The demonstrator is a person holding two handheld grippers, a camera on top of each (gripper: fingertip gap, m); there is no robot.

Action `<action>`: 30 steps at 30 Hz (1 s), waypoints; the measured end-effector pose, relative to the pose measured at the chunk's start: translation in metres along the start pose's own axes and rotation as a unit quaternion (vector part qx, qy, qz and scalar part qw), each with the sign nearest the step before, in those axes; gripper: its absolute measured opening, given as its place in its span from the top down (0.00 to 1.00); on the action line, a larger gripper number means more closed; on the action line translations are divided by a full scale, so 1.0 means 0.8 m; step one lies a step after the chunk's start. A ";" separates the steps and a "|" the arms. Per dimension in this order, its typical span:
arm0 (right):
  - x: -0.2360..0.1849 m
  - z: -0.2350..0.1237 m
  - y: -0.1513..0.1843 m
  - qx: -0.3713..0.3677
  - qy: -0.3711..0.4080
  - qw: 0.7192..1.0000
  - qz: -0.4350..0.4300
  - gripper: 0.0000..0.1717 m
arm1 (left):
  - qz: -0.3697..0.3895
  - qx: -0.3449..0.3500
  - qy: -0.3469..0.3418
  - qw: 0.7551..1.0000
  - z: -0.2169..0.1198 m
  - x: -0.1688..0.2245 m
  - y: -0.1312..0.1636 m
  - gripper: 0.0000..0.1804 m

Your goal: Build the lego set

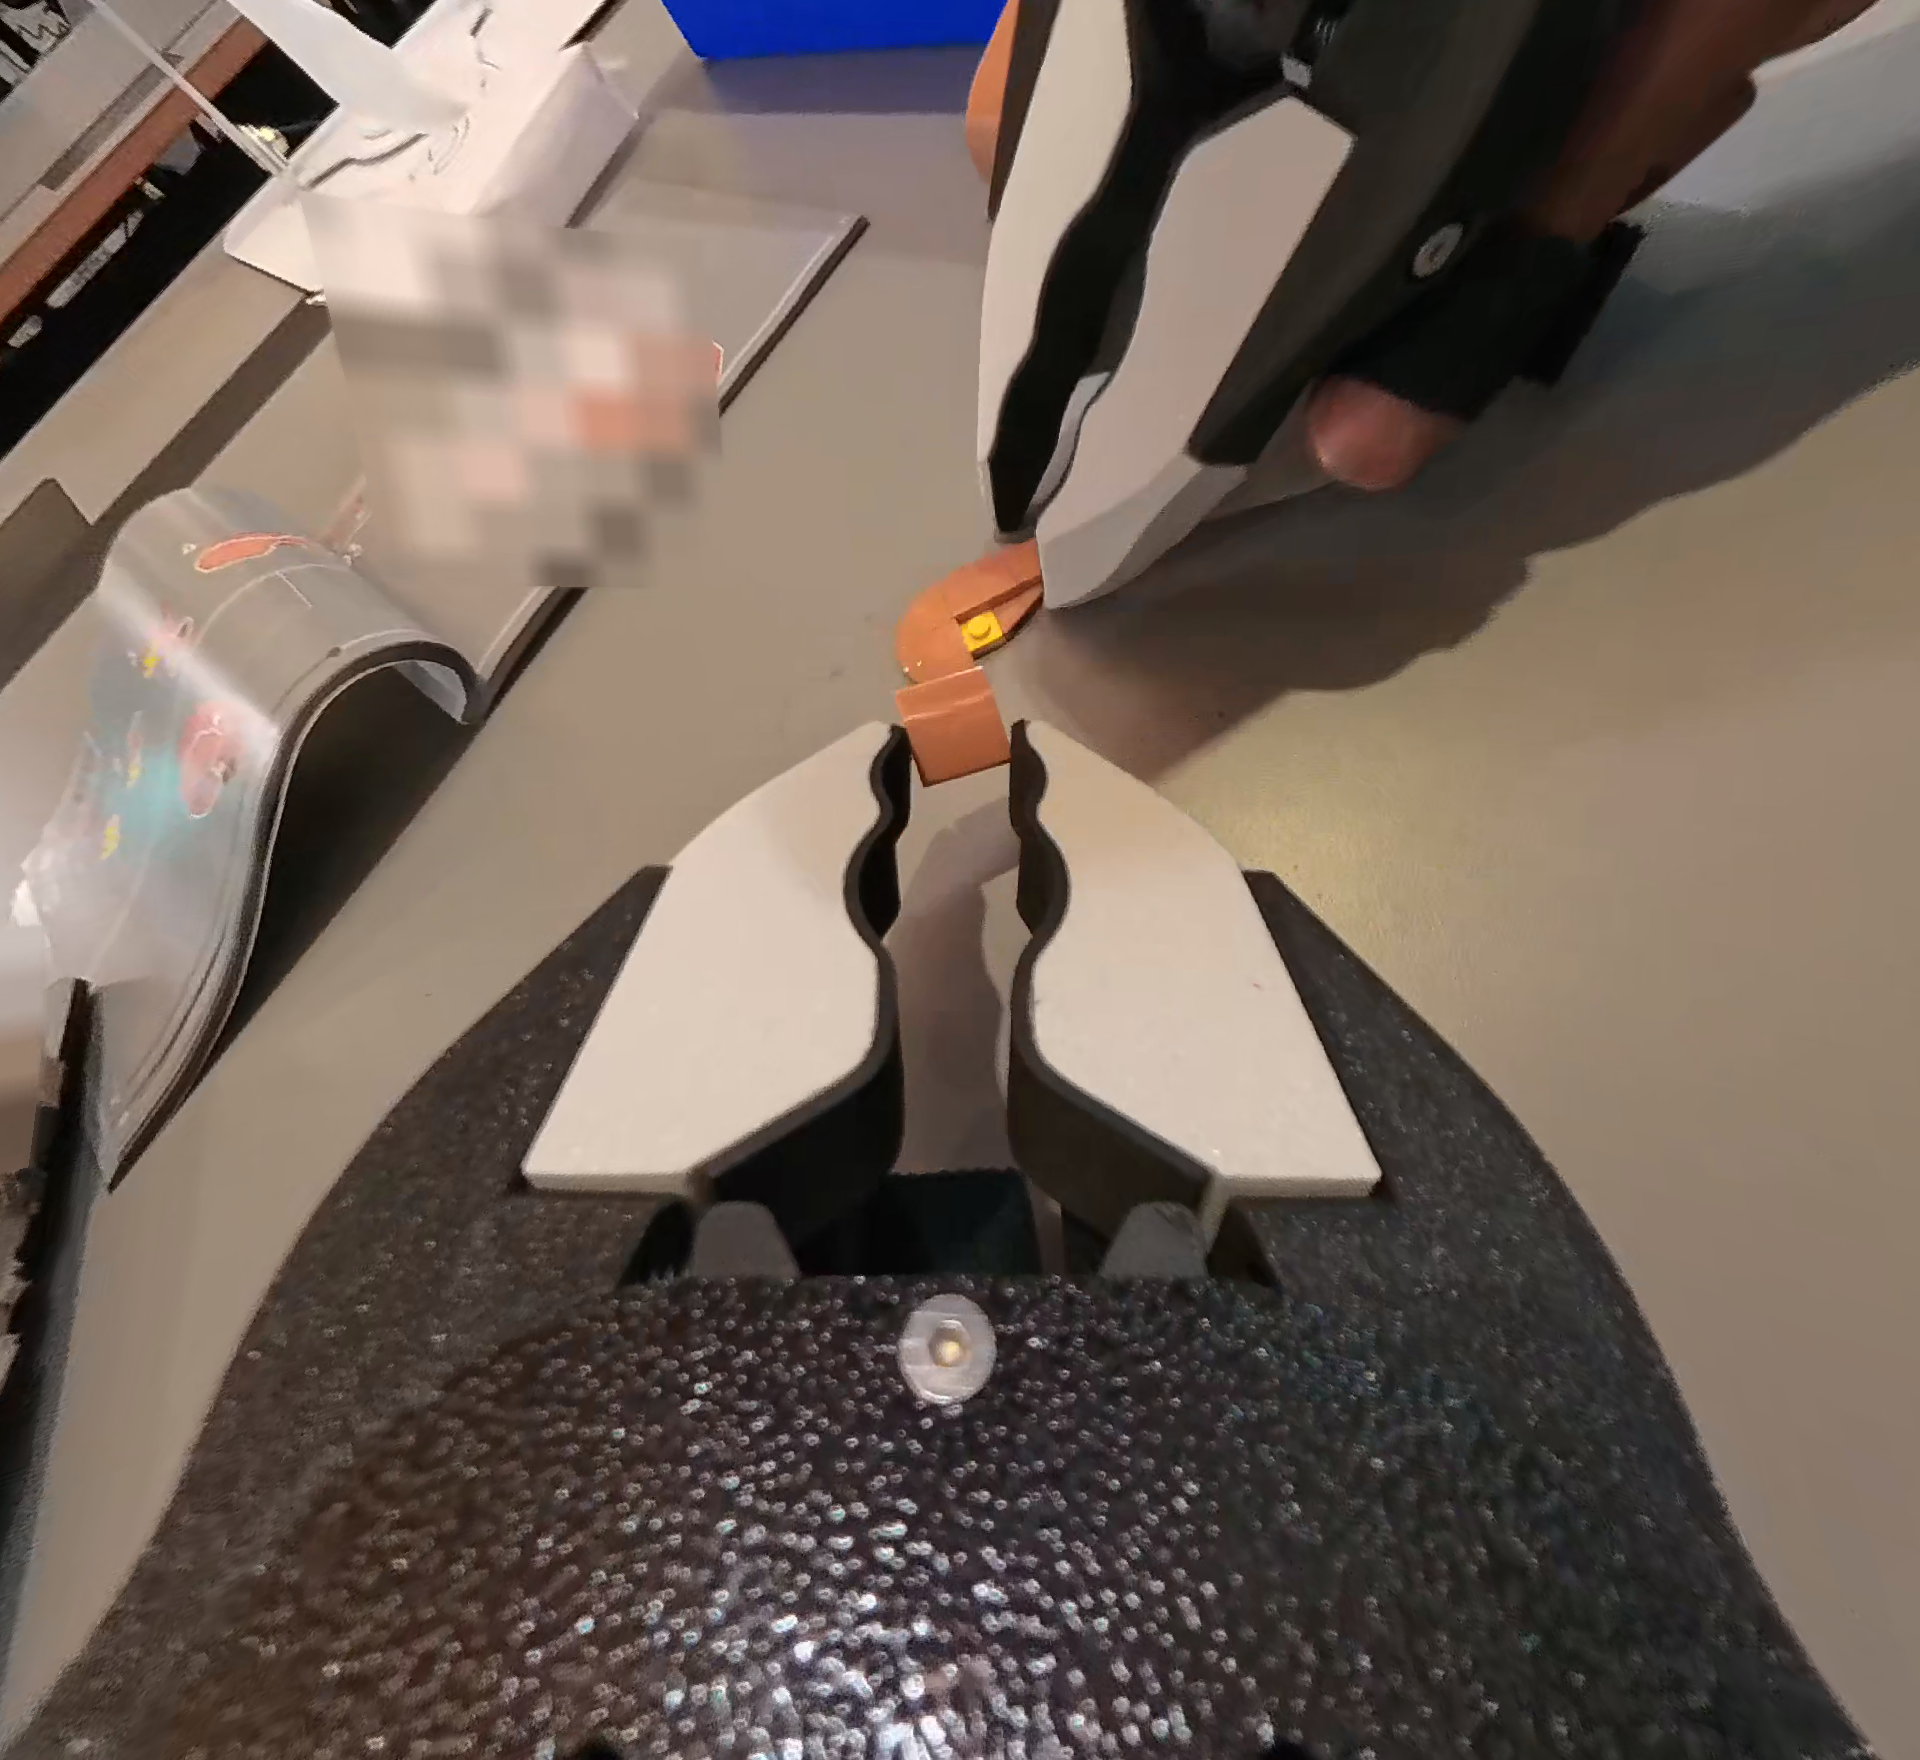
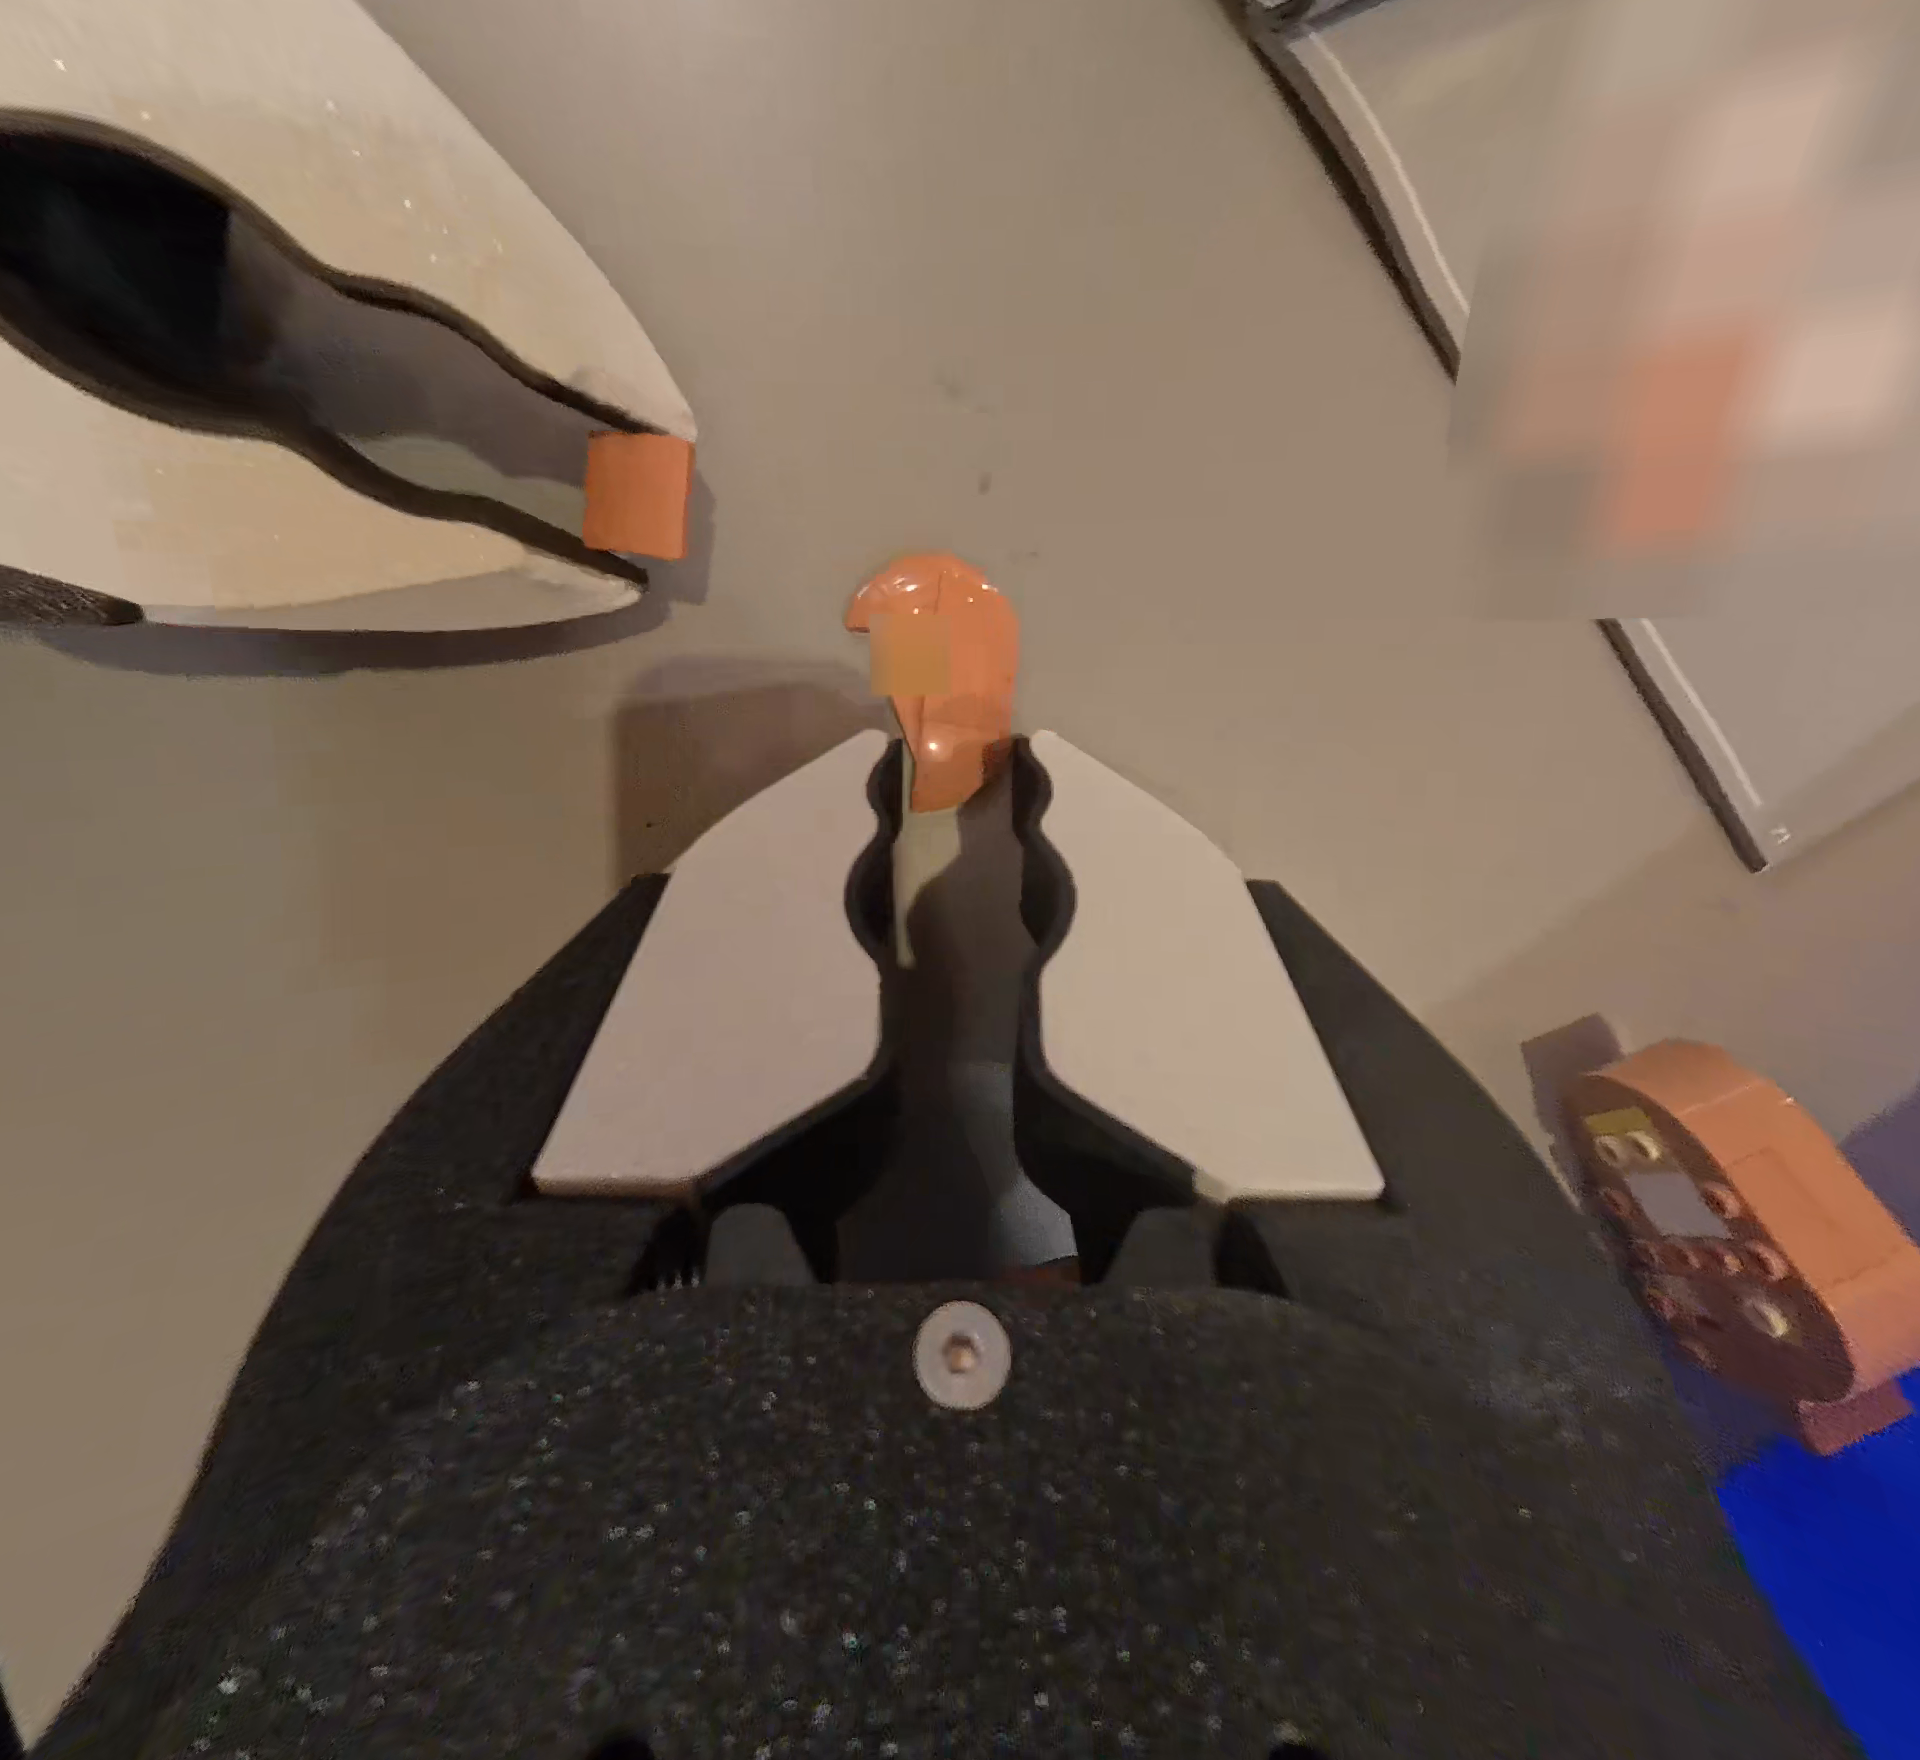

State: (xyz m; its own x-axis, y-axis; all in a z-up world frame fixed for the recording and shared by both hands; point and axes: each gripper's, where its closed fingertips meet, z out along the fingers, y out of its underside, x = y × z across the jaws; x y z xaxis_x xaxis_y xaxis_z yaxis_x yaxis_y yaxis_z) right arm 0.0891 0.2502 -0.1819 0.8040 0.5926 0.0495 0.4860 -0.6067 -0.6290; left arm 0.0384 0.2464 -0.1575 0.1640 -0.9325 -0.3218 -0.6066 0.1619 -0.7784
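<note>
Tongs point(image 1: 958, 742) around orange brick point(image 1: 954, 734), seemingly gripped

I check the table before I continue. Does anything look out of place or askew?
Little stands out. The open booklet lies with its pages curled up instead of flat. A brown oval brick build sits tilted at the edge of the blue surface.

The left gripper point(image 1: 958, 742) pinches a small brown brick point(image 1: 954, 731) between its fingertips, just above the grey table point(image 1: 1455, 879). Just beyond, the right gripper point(image 1: 1023, 538) grips the far end of a curved brown brick piece point(image 1: 961, 624) with a yellow stud. An open booklet point(image 1: 239, 692) lies to the left.
</note>
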 end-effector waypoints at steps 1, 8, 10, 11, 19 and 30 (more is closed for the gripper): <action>-0.002 0.001 -0.001 -0.004 -0.001 1.000 -0.005 0.90 | -0.001 0.001 0.001 1.000 0.000 0.000 0.000 0.90; -0.003 0.005 -0.005 -0.019 -0.006 1.000 -0.001 0.91 | -0.015 -0.006 0.010 1.000 0.002 -0.001 0.002 0.90; -0.004 0.005 -0.006 -0.014 -0.014 1.000 0.015 0.91 | -0.021 -0.007 0.012 1.000 0.002 -0.002 0.002 0.90; -0.003 0.005 -0.007 -0.009 -0.019 0.999 0.026 0.91 | -0.024 -0.008 0.014 1.000 0.002 -0.002 0.003 0.90; -0.006 0.002 -0.014 0.026 -0.038 0.997 0.066 0.95 | -0.023 -0.019 0.015 0.999 0.008 -0.005 0.005 0.90; -0.015 0.003 -0.018 0.038 -0.037 0.997 0.051 0.95 | 0.046 -0.034 -0.030 0.998 0.021 -0.006 0.001 0.90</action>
State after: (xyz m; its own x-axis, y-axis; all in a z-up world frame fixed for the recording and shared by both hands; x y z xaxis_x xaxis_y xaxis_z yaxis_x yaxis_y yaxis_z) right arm 0.0721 0.2529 -0.1753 0.8189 0.5693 -0.0737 0.3737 -0.6261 -0.6844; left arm 0.0502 0.2564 -0.1661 0.1500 -0.8933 -0.4237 -0.6722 0.2221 -0.7062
